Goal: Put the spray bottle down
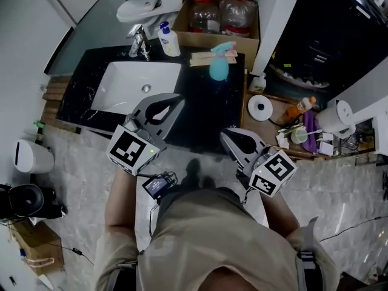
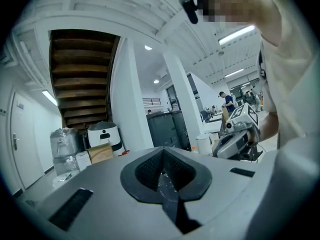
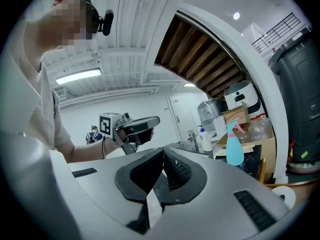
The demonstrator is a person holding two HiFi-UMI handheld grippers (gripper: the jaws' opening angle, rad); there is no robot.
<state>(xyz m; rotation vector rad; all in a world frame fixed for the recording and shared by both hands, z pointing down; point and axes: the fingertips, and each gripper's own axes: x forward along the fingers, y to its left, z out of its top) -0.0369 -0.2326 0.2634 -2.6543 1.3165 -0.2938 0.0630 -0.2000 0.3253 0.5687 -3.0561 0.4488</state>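
Observation:
The spray bottle (image 1: 219, 62), teal with a pink trigger, stands upright on the black counter (image 1: 203, 111), to the right of the sink; no gripper touches it. My left gripper (image 1: 176, 98) hovers over the counter's front edge beside the basin, jaws shut and empty. My right gripper (image 1: 225, 134) is lower in the head view, in front of the counter, also shut with nothing between its pads. In the right gripper view the spray bottle (image 3: 234, 147) is off to the right beyond the closed jaw tips (image 3: 162, 152). In the left gripper view the jaw tips (image 2: 162, 152) meet.
A white basin (image 1: 136, 83) with a tap (image 1: 138, 41) and a soap pump bottle (image 1: 168, 40) fills the counter's left. A cardboard box with water jugs (image 1: 218, 16) stands behind. To the right sits a low shelf with a paper roll (image 1: 260, 108) and an orange bottle (image 1: 301, 108).

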